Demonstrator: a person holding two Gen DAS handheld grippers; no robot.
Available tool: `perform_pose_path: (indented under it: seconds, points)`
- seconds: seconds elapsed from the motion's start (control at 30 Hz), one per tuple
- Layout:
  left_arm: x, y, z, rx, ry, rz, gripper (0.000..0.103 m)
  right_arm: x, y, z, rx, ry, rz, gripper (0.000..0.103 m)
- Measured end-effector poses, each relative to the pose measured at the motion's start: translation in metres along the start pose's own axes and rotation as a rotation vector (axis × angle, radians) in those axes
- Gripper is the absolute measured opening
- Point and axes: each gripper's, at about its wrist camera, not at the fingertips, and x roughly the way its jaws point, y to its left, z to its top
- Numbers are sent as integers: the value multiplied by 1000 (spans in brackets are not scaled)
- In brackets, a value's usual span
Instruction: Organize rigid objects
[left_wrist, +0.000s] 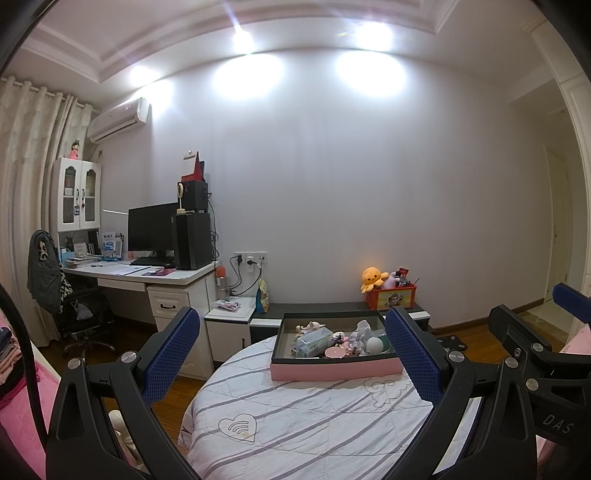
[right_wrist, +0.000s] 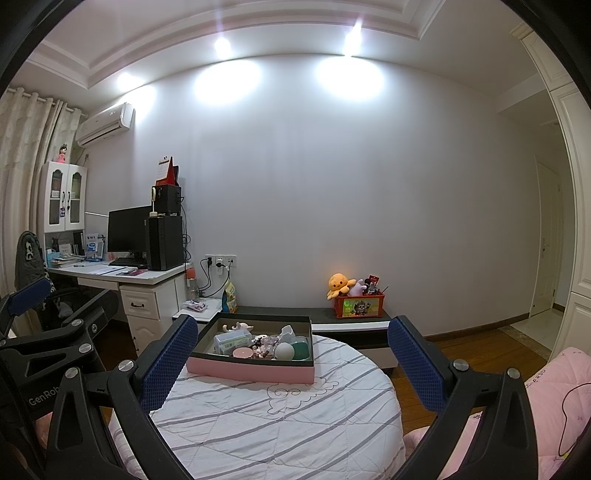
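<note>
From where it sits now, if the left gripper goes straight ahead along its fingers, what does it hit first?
Most likely the pink box on the round table. The left gripper is open and empty, and the box's near wall lies between its fingers. Nothing shows in between; depth is uncertain.

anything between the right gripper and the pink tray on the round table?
Nothing. In the right wrist view only bare striped quilted cover lies between the open right gripper and the pink tray; the left wrist view agrees.
</note>
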Motion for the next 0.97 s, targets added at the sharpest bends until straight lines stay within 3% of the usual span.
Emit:
perform_pose_path:
  seconds: [0.97]
  points:
    - [-3, 2, 1, 4, -4, 4, 102, -1, 1, -1, 1, -1, -7, 103]
